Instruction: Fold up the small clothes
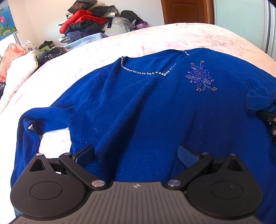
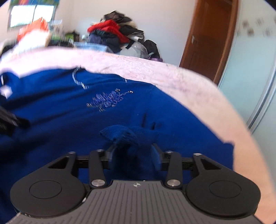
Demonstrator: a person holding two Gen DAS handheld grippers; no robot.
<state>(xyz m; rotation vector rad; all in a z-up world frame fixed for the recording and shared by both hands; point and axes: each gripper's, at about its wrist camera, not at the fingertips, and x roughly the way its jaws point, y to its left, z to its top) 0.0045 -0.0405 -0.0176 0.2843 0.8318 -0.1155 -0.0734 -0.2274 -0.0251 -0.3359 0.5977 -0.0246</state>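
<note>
The left gripper (image 1: pixel 136 155) hangs low over the blue sweater (image 1: pixel 146 106), jaws wide apart and holding nothing. The right gripper (image 2: pixel 132 155) has its jaws partly closed around a bunched sweater cuff (image 2: pixel 127 133). The sweater lies spread on the pink bed (image 1: pixel 163 37), with a clothes pile (image 1: pixel 89 22) past the bed's far edge.

Pink bed cover (image 1: pixel 172 37) spans mid-frame. Heap of red, black and blue garments (image 1: pixel 89 22) stands against the white wall, upper left. Orange plastic bag (image 1: pixel 10 58) at left edge. Brown wooden door (image 1: pixel 186 11) upper right.
</note>
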